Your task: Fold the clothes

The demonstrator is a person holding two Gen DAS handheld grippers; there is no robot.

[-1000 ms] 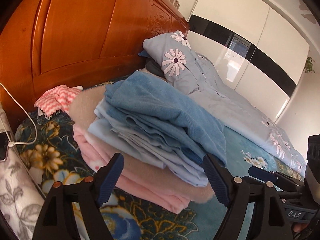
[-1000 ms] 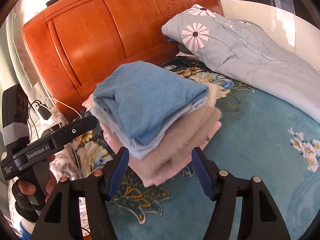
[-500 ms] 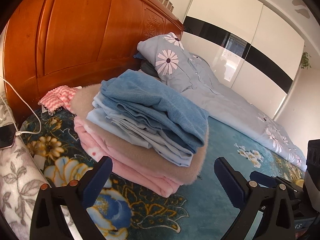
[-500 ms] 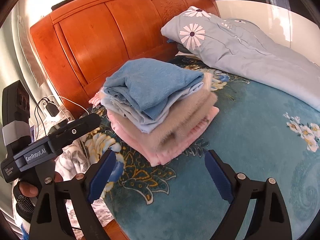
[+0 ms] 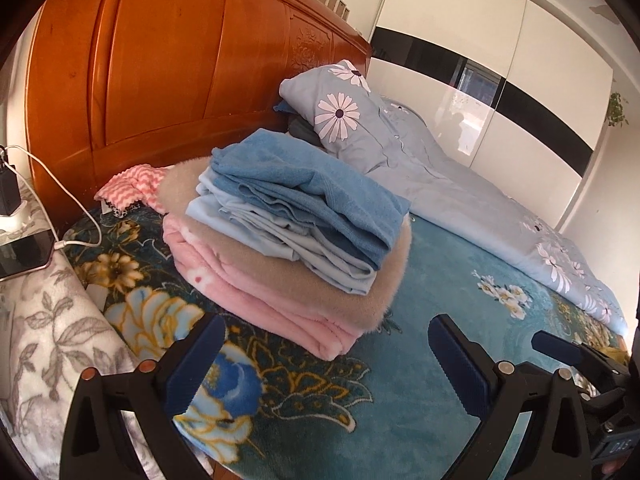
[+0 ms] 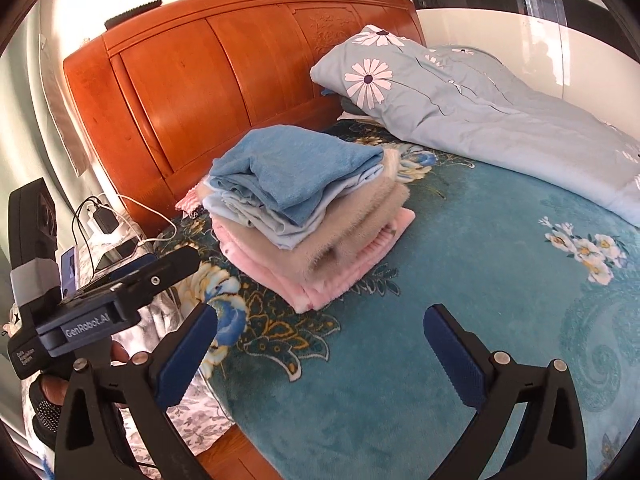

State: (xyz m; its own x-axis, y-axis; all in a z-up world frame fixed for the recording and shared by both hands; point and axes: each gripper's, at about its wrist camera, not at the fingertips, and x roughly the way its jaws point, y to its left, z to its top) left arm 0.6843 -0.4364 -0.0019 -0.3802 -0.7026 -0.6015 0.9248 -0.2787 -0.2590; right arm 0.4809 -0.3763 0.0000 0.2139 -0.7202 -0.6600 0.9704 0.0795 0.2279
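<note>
1. A stack of folded clothes (image 5: 288, 240) is seen on the bed (image 5: 440, 340), near the wooden headboard (image 5: 160, 80).
2. The stack is topped by a blue towel (image 6: 296, 168); pale blue, beige and pink layers lie beneath it.
3. The left claw (image 5: 324, 364) is held wide and empty, apart from the stack.
4. The right claw (image 6: 320, 348) is likewise spread wide, with nothing gripped.
5. A grey daisy-print quilt (image 6: 480, 112) is bunched beside the stack, toward the wardrobe (image 5: 500, 80).
6. A white cable (image 5: 52, 176) is draped by the bedside.
</note>
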